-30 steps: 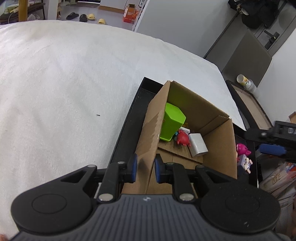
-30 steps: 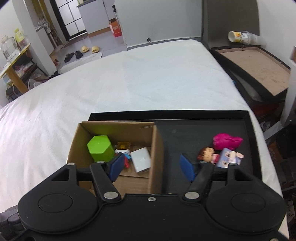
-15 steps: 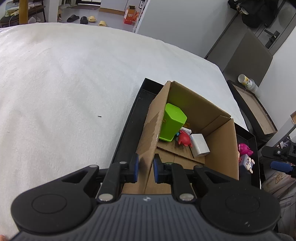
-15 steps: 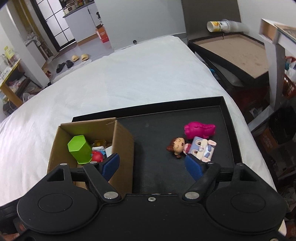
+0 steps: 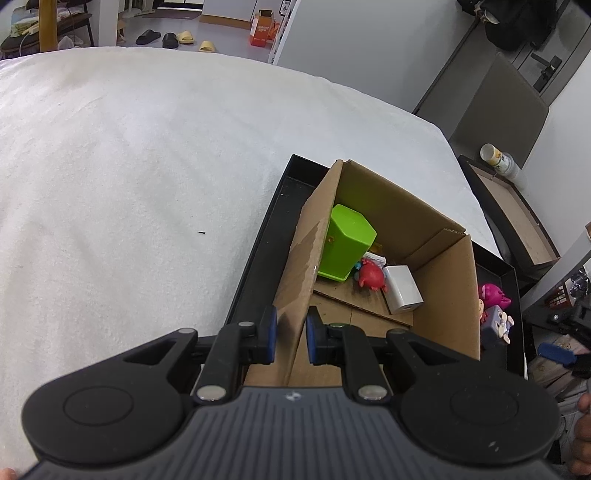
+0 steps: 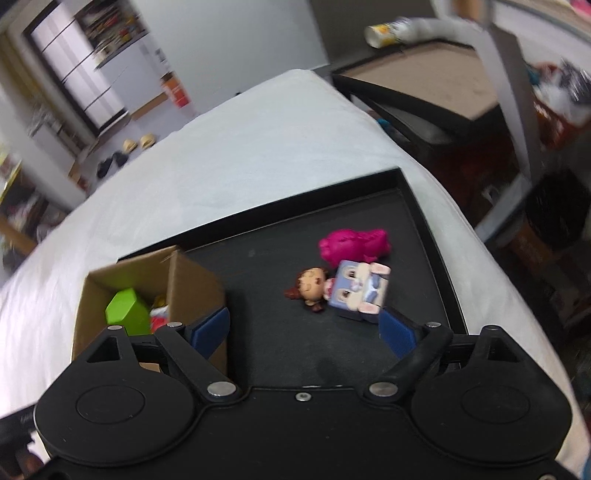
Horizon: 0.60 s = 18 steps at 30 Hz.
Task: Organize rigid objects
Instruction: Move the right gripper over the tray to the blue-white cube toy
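Note:
A cardboard box (image 5: 436,236) stands at the left end of a black tray (image 6: 280,258). Inside it lie a green hexagonal block (image 5: 345,240), a red toy (image 5: 371,275) and a white block (image 5: 402,290). My left gripper (image 5: 289,334) is shut on the box's near left wall. On the bare tray lie a pink toy (image 6: 354,242), a small doll (image 6: 312,288) and a blue-and-white figure (image 6: 360,290). My right gripper (image 6: 304,328) hovers just short of these, its jaws opening, with nothing between them.
The tray rests on a white bed cover (image 5: 129,166). Beyond the bed's right edge stand a second framed board (image 6: 436,85) with a paper cup (image 6: 382,29) and cluttered shelves. Slippers (image 5: 177,37) lie on the far floor.
My right gripper has swung from over the box to the toys on the tray's right part, dropped lower, rolled, and its jaws have widened. The left gripper has kept its hold on the box wall.

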Motion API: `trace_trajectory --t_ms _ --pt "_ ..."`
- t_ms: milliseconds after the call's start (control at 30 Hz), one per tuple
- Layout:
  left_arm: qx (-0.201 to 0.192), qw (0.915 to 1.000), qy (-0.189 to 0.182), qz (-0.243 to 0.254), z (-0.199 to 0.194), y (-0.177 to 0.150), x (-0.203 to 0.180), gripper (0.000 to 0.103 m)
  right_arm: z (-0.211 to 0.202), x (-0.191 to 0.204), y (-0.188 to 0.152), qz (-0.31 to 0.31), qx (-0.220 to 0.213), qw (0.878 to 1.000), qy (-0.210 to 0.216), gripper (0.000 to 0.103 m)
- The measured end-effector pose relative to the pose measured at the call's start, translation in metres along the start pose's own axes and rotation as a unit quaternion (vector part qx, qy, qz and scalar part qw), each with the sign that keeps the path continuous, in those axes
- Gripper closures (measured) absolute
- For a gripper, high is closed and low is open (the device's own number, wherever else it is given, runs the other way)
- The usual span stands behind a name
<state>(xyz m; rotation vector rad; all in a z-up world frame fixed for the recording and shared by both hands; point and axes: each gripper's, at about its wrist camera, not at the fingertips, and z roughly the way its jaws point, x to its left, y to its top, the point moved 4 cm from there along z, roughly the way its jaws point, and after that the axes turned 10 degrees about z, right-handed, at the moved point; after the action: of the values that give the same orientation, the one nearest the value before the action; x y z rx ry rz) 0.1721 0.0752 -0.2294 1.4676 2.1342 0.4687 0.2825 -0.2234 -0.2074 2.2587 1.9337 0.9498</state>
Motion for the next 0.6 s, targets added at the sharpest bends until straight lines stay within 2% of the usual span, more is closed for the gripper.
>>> trace_trajectory --t_ms 167,300,600 --pt "0.008 1.0 0.005 -0.001 0.005 0.001 0.001 0.088 0.013 -0.024 -0.005 0.037 0.005 0.999 -0.004 0.015" --pt "0.015 0.9997 0.012 0.016 0.007 0.003 -0.004 0.088 0.015 -0.033 -0.002 0.066 -0.003 0.998 0.016 0.015" --pt "0.026 0.9993 0.026 0.006 0.012 0.005 -0.005 0.088 0.037 -0.052 0.005 0.112 -0.013 0.993 0.02 0.016"
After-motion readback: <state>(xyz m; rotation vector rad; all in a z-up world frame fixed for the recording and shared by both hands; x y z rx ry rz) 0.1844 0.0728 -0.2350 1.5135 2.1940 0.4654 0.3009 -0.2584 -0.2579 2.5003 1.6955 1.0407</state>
